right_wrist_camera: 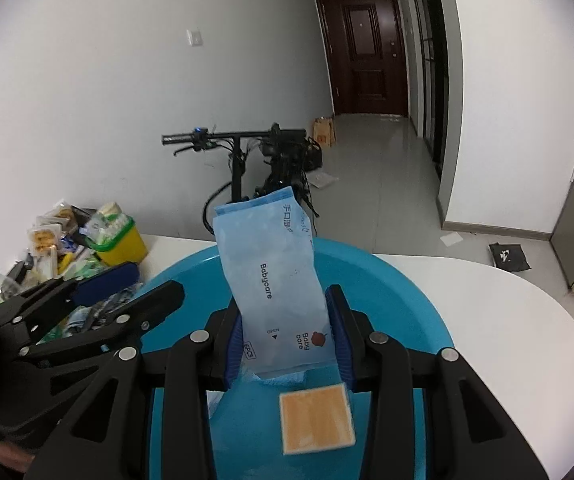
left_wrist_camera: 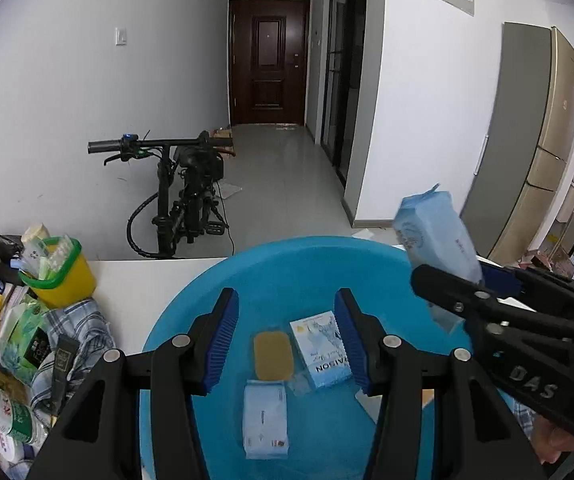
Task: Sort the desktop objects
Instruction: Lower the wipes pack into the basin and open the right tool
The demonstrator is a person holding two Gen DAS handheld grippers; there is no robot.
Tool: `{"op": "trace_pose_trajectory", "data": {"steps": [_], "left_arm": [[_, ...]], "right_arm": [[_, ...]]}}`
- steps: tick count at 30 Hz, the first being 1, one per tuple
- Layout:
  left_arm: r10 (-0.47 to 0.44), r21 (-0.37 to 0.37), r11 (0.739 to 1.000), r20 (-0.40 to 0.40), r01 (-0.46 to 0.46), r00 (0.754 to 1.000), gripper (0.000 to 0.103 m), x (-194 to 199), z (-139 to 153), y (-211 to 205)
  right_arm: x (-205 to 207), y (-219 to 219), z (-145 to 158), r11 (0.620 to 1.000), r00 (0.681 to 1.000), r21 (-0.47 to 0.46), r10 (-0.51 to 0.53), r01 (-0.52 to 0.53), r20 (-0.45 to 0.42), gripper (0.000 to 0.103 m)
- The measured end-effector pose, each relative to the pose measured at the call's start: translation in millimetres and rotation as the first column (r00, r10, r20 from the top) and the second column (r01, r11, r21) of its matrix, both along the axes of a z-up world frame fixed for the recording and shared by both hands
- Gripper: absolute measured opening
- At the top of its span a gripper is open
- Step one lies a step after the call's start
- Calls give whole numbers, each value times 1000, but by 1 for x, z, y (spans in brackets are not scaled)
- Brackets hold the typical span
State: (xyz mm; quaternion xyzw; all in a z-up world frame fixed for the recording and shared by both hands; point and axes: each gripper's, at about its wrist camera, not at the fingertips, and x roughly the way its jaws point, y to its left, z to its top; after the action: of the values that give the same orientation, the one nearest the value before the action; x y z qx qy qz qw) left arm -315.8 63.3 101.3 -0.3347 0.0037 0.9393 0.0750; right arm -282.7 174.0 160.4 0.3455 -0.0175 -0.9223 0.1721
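Step in hand looks like the drop-off: right gripper pinches a blue Babycare wipes pack by its lower end, upright, above the blue basin. Next move, likely: lower the pack, spread the jaws. Left gripper hangs spread and empty over the same basin, just left of the right one. Below the jaws lie an orange pad, small packets and a light-blue box; they crowd the landing spot. Far left: yellow bin, snack clutter.
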Motion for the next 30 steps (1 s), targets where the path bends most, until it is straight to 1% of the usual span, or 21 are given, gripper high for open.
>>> {"op": "trace_pose_trajectory", "data": {"steps": [2, 4, 6, 8, 10, 12, 15, 18, 20, 27, 30], "left_arm": [[11, -16, 1000, 19, -10, 1000, 52, -10, -4, 2], [11, -16, 1000, 71, -10, 997, 53, -22, -11, 2], [9, -5, 1000, 131, -9, 991, 53, -34, -21, -3], [12, -16, 1000, 170, -9, 985, 52, -43, -30, -4], [3, -26, 1000, 223, 3, 975, 52, -52, -41, -4], [-5, -5, 1000, 288, 7, 958, 52, -61, -53, -5], [-4, 2, 1000, 353, 3, 936, 52, -69, -69, -5], [-6, -16, 1000, 392, 14, 920, 52, -74, -80, -3], [-13, -15, 1000, 406, 21, 914, 53, -76, -85, -2], [-2, -5, 1000, 485, 4, 875, 52, -85, -105, -4], [-8, -3, 1000, 510, 11, 860, 52, -86, -113, -5]], "right_arm": [[-13, -1, -6, 1000, 999, 3, -2, 2, 36, 37], [-25, 0, -12, 1000, 996, 8, 17, -17, 82, 37], [-34, 1, -19, 999, 993, 34, 24, -28, 118, 37], [-44, -1, -27, 997, 986, 62, 38, -49, 164, 37], [-51, -4, -36, 994, 974, 73, 61, -78, 217, 37], [-55, -4, -44, 993, 965, 81, 66, -89, 253, 37], [-63, -3, -58, 993, 943, 63, 75, -101, 324, 37], [-70, -3, -68, 992, 928, 79, 66, -101, 366, 37], [-75, 0, -76, 994, 912, 67, 57, -91, 406, 37], [-93, -2, -97, 996, 857, 26, 64, -90, 512, 37], [-95, -3, -101, 995, 849, 23, 71, -98, 523, 37]]}}
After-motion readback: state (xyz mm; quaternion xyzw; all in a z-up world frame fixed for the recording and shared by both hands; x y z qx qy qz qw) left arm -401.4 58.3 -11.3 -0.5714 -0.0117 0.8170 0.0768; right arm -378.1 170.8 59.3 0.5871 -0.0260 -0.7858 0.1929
